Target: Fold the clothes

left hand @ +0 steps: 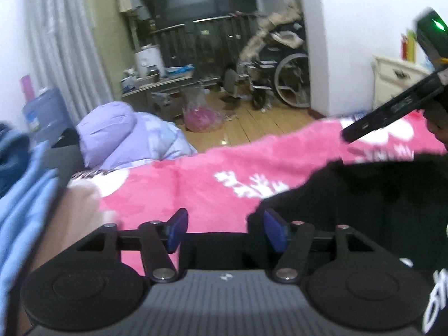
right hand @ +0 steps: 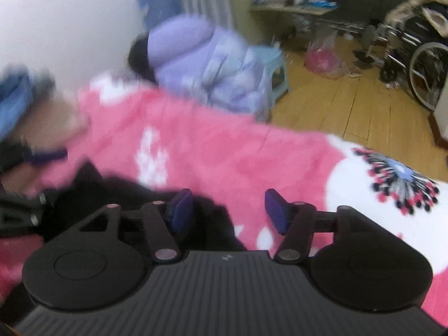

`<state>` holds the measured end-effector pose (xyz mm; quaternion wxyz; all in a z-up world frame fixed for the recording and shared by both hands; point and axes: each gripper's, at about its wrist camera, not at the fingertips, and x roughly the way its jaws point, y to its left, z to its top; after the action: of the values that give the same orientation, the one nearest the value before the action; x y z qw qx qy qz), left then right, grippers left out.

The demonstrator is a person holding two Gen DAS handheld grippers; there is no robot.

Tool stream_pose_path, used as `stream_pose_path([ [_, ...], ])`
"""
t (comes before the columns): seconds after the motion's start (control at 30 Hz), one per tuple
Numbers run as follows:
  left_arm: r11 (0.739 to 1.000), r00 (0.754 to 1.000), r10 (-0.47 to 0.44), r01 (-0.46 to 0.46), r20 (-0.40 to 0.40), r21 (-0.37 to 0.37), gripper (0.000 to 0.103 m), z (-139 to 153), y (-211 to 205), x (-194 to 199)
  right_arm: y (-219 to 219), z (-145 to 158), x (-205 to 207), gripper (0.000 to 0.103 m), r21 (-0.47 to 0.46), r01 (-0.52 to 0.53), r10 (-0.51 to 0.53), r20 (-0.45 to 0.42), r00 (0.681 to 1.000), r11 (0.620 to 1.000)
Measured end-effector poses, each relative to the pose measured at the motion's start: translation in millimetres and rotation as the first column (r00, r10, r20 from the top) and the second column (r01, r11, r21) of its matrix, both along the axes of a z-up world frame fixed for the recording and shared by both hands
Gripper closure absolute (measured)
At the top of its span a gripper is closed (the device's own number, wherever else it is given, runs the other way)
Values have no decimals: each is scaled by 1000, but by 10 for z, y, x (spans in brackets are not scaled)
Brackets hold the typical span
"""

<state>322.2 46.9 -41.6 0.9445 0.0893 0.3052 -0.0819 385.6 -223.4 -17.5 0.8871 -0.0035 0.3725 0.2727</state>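
A black garment (left hand: 364, 196) lies on a pink blanket with white patterns (left hand: 196, 184). In the left wrist view it fills the right side, with white lettering at the lower right. My left gripper (left hand: 225, 231) is open and empty, its blue pads over the blanket at the garment's left edge. The right gripper's body (left hand: 392, 109) shows at the upper right there. In the right wrist view my right gripper (right hand: 228, 212) is open and empty above the black garment (right hand: 117, 193), which lies left of it. The left gripper's body (right hand: 19, 210) shows blurred at the far left.
A lilac puffer jacket (left hand: 126, 137) lies at the bed's far end, beside a light blue stool (right hand: 275, 67). Blue clothing (left hand: 25, 184) is at the left. A wheelchair (left hand: 280, 70), a pink bag (left hand: 201, 117) and a low table stand on the wooden floor beyond.
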Motion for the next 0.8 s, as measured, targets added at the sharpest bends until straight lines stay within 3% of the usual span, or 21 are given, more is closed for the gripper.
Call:
stream_pose_path([
  [0.1, 996, 999, 47, -46, 11, -72, 38, 138, 138, -61, -231, 201, -50, 42, 100, 86, -87, 7, 996, 991],
  [0.2, 987, 996, 86, -84, 12, -140, 38, 261, 265, -137, -243, 286, -148, 42, 160, 90, -91, 1, 996, 983],
  [0.37, 968, 996, 62, -76, -65, -239, 38, 306, 390, -450, -269, 412, -431, 42, 100, 77, -74, -30, 997, 992],
  [0.47, 961, 990, 13, -51, -137, -272, 39, 279, 442, -683, -638, 554, -662, 42, 7, 142, -141, -64, 988, 990],
  [0.6, 950, 978, -85, 21, -192, -312, 38, 282, 502, -990, -1460, 613, -1242, 39, 8, 352, -347, -139, 927, 936],
  [0.7, 930, 950, -191, 94, -248, -355, 38, 250, 480, -1195, -1913, 370, -1864, 37, 29, 463, -439, -275, 856, 886],
  [0.8, 917, 908, -308, 203, -285, -344, 38, 158, 316, -1419, -2126, -4, -2480, 37, 5, 521, -477, -395, 785, 854],
])
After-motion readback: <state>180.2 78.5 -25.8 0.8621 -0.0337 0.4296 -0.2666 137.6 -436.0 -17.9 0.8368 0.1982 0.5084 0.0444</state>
